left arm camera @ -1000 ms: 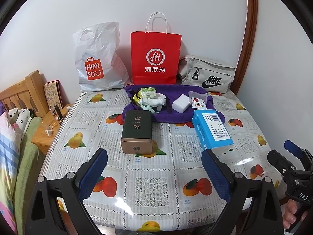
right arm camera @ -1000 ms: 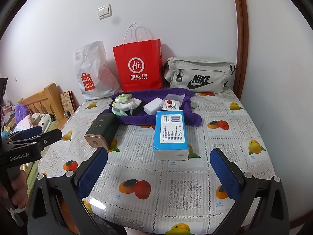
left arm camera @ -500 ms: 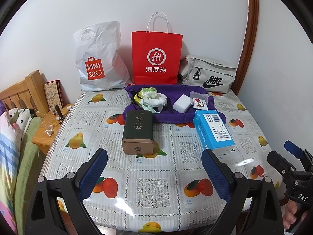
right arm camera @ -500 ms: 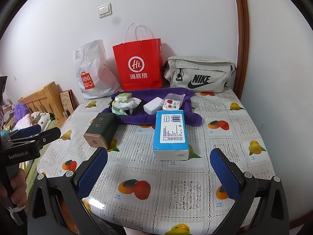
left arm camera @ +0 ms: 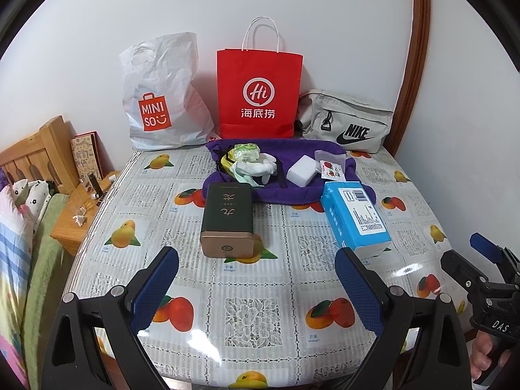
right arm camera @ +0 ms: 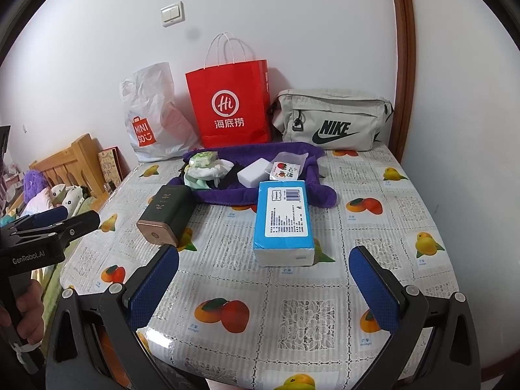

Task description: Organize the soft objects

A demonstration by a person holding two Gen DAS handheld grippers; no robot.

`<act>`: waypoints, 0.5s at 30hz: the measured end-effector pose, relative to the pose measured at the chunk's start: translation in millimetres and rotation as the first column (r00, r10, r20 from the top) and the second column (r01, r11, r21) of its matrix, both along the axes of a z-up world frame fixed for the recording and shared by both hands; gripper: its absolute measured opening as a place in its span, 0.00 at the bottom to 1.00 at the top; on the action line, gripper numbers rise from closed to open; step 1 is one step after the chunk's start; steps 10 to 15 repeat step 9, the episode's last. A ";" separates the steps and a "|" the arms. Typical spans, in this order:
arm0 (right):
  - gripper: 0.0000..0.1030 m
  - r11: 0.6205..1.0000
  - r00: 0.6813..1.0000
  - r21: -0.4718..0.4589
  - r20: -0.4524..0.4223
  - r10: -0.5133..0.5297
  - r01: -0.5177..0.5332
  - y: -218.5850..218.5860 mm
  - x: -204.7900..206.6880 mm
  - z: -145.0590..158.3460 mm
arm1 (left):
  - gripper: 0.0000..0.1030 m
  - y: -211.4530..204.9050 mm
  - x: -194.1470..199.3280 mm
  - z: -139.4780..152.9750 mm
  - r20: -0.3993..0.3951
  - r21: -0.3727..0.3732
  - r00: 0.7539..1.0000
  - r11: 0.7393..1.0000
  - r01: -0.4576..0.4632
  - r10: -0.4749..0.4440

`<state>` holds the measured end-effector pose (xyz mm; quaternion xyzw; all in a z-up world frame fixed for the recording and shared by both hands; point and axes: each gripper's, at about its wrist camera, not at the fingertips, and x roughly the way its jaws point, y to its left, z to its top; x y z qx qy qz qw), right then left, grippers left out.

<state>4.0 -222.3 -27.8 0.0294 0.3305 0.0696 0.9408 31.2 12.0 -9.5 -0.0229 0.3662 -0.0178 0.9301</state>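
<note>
Left wrist view picks up the nightstand left of the table, plus the right gripper at its right edge with a hand on the grip; the right wrist view instead shows the left gripper at its left edge, hand below it, and a purple plush on the bed. Both grippers wide open, holding nothing, low over the near edge of the table. Landmark: purple towel. On it: rolled socks, white sponge block, small strawberry-print pouch. Just in front of the towel: dark tea tin to the left, blue tissue pack to the right, its far end touching the towel's edge. Tin lies ahead of the left gripper's fingers, pack ahead of the right gripper's fingers, both well clear. Behind the towel: white MINISO bag, red paper bag, grey Nike pouch.
</note>
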 end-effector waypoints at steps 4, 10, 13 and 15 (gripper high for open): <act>1.00 1.000 1.000 0.003 -0.011 -0.002 0.002 -2.4 6.8 -4.4 | 0.95 -0.8 8.7 -6.6 -0.009 0.003 1.000 1.000 -0.001 0.001; 1.00 1.000 0.999 -0.003 -0.048 -0.011 0.011 -8.0 20.6 -20.8 | 0.95 -1.1 22.8 -22.8 -0.035 0.007 0.999 1.000 -0.013 0.013; 1.00 1.000 0.999 -0.003 -0.048 -0.011 0.011 -8.0 20.6 -20.8 | 0.95 -1.1 22.8 -22.8 -0.035 0.007 0.999 1.000 -0.013 0.013; 1.00 1.000 0.999 -0.003 -0.048 -0.011 0.011 -8.0 20.6 -20.8 | 0.95 -1.1 22.8 -22.8 -0.035 0.007 0.999 1.000 -0.013 0.013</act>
